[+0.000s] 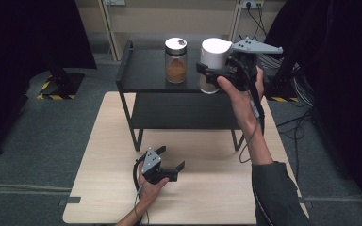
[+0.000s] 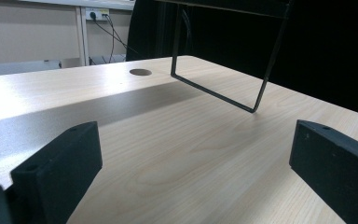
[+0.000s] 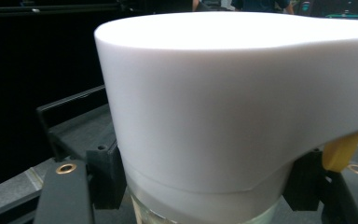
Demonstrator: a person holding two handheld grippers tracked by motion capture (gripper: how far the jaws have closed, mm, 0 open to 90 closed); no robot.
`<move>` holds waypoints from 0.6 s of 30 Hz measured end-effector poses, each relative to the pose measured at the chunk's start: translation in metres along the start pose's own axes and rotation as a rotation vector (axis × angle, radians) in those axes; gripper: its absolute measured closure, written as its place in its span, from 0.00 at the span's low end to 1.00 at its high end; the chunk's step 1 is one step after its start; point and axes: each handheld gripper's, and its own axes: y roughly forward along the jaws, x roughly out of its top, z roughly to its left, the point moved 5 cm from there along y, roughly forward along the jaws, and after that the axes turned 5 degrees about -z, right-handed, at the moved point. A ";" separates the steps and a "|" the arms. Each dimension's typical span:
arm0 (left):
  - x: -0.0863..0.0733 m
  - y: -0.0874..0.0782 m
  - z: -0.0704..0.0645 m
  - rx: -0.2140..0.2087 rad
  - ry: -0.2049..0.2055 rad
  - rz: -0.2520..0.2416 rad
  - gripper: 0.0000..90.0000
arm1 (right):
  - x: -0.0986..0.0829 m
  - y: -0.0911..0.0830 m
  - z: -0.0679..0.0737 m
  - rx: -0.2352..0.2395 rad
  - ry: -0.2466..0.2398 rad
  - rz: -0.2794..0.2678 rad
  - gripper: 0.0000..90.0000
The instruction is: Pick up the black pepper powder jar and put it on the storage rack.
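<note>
L gripper [image 1: 169,165] fingers apart, low; R gripper [image 1: 213,71] raised, clamped.

White-lidded jar [image 1: 213,63] of brown powder; black shelf rack [image 1: 141,70]; pale wood-grain worktop [image 1: 207,179]; black tools.

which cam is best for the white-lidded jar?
High view: the white-lidded jar shows whole, lid and brownish contents, on the black shelf, with the right hand-held gripper shut around it. Right gripper view is too close: just its white lid between the jaws. Left gripper view faces the table.
</note>
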 end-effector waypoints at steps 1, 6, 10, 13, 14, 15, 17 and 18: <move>0.000 0.000 0.000 0.000 0.000 0.000 0.02 | 0.001 0.002 0.000 -0.006 0.003 0.002 0.34; 0.000 0.000 0.000 -0.001 0.002 -0.001 0.02 | 0.005 0.010 -0.002 -0.037 0.005 0.002 0.34; 0.000 0.000 0.000 -0.001 0.002 -0.001 0.02 | 0.008 0.016 -0.001 -0.060 0.000 0.008 0.34; 0.000 0.000 0.000 -0.002 0.003 0.000 0.02 | 0.008 0.020 -0.003 -0.074 0.004 0.007 0.34; 0.000 0.000 0.000 -0.001 0.002 0.000 0.02 | 0.008 0.022 -0.004 -0.078 0.008 0.008 0.34; 0.000 0.000 0.000 -0.001 0.002 -0.001 0.02 | 0.008 0.023 -0.005 -0.082 0.009 0.009 0.34; 0.000 0.000 0.000 -0.001 0.003 0.000 0.02 | 0.007 0.026 -0.006 -0.090 0.014 0.012 0.34; 0.000 0.000 0.000 -0.001 0.003 0.000 0.02 | 0.007 0.027 -0.007 -0.093 0.016 0.012 0.34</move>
